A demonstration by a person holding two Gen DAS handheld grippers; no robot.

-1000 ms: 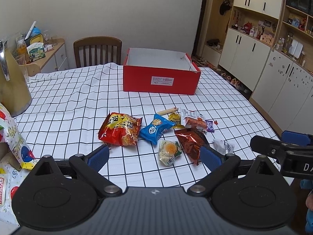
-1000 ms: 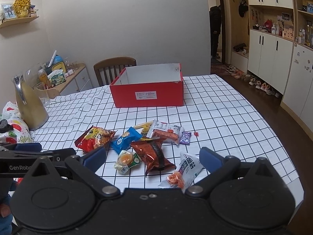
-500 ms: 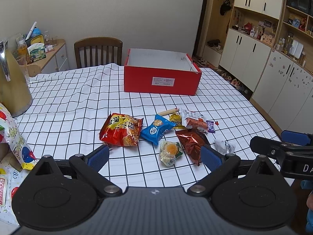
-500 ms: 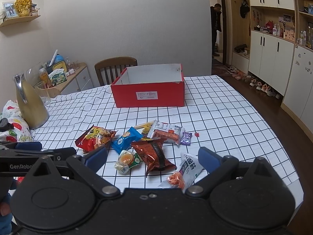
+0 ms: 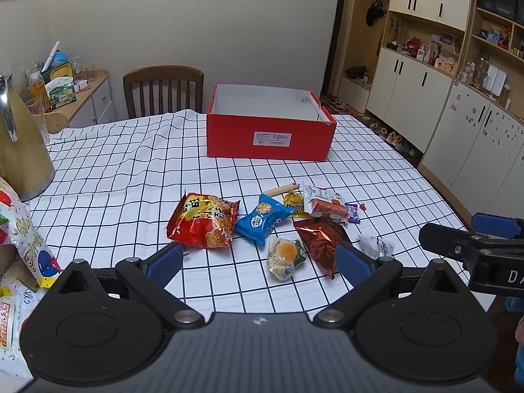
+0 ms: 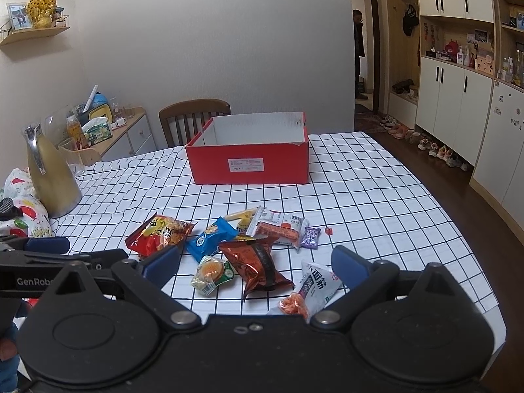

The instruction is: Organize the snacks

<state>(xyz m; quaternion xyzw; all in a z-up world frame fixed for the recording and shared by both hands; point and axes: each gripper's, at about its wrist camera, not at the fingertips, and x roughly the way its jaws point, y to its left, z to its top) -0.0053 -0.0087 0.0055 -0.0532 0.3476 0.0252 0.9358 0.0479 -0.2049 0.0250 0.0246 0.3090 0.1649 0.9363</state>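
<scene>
left tongs (image 5: 258,262): spread wide, holding nothing; egg-yolk snack pack (image 5: 284,254) sits dead ahead between the tips
right tongs (image 6: 256,267): also released; white noodle-snack packet (image 6: 309,290) right by its right finger, long axis slanting away
red box (image 5: 268,131): empty, far across the tabletop (image 5: 114,177); looks like left is nearer the pile

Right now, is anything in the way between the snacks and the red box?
Nothing visible. Only bare checked tablecloth lies between the snack pile and the open red box. Both grippers, left and right, hover open, holding nothing.
</scene>
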